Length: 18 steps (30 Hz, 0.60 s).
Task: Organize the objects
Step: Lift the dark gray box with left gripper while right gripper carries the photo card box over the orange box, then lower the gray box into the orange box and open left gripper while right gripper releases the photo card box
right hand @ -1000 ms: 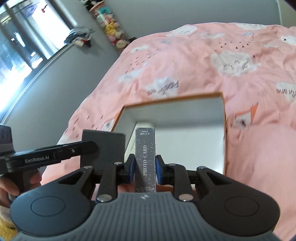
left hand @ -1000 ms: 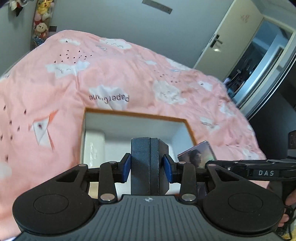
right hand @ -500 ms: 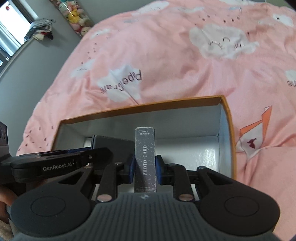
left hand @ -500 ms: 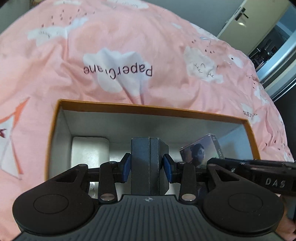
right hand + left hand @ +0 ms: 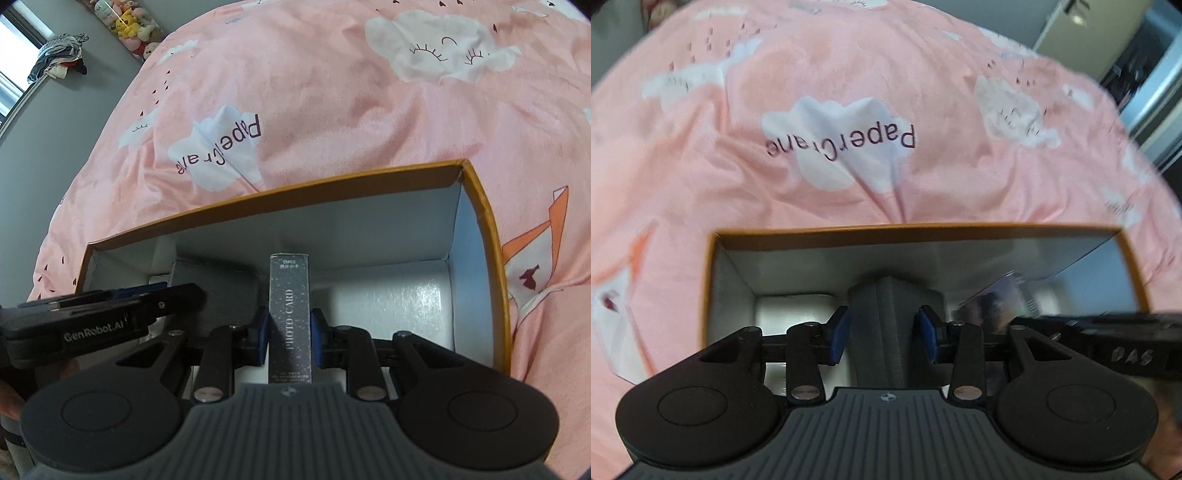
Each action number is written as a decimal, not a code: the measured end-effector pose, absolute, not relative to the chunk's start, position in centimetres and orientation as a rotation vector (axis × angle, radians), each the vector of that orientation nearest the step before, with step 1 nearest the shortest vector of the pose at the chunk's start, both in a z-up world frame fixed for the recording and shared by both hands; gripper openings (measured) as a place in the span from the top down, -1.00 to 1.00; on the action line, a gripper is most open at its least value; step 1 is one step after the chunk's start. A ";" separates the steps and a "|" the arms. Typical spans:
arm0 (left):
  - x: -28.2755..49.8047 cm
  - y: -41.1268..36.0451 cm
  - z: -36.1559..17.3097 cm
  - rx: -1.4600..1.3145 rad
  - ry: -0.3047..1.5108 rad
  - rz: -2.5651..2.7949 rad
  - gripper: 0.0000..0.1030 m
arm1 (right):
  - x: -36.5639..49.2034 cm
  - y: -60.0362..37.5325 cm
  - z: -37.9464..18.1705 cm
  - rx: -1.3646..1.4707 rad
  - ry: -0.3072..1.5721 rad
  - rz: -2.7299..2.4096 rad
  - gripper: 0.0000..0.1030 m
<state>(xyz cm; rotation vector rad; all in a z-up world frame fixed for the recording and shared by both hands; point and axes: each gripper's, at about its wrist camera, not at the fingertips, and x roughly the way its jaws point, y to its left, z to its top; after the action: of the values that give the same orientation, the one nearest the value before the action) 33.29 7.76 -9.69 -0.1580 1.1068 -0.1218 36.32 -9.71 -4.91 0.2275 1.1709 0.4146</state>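
An orange-rimmed cardboard box (image 5: 916, 230) with a white inside lies open on the pink bed; it also shows in the right wrist view (image 5: 484, 214). My left gripper (image 5: 885, 328) is shut on a dark grey box (image 5: 886, 314), held low inside the orange box. My right gripper (image 5: 290, 332) is shut on a slim dark "PHOTO CARD" box (image 5: 290, 291), held upright inside the orange box beside the grey box (image 5: 214, 280). The photo card box shows blurred in the left wrist view (image 5: 993, 299). A white item (image 5: 790, 314) lies in the box's left end.
The pink quilt (image 5: 332, 92) with white clouds surrounds the box. Plush toys (image 5: 125, 26) and clothes (image 5: 59, 62) sit by the far wall. A door (image 5: 1067, 33) stands at the back right. The box floor's right part (image 5: 399, 306) is bare white.
Both grippers have moved forward and down into the orange box with their loads. The box now fills the lower view and both held boxes sit deeper within its walls.
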 end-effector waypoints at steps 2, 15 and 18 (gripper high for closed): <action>33.1 7.7 -9.4 -0.127 1.116 -0.135 0.11 | 36.3 -9.8 -4.9 0.232 1.173 0.412 0.53; 31.3 6.1 -10.5 0.112 1.191 -0.238 0.11 | 37.5 -9.9 -5.9 0.382 1.199 0.420 0.53; 31.6 6.2 -10.6 0.098 1.198 -0.238 0.11 | 37.9 -9.7 -6.6 0.386 1.226 0.419 0.52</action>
<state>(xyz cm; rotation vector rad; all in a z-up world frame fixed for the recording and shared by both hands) 31.61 6.16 -10.63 0.0981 1.1982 -0.2383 37.90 -9.74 -6.61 0.3855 1.2262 0.4186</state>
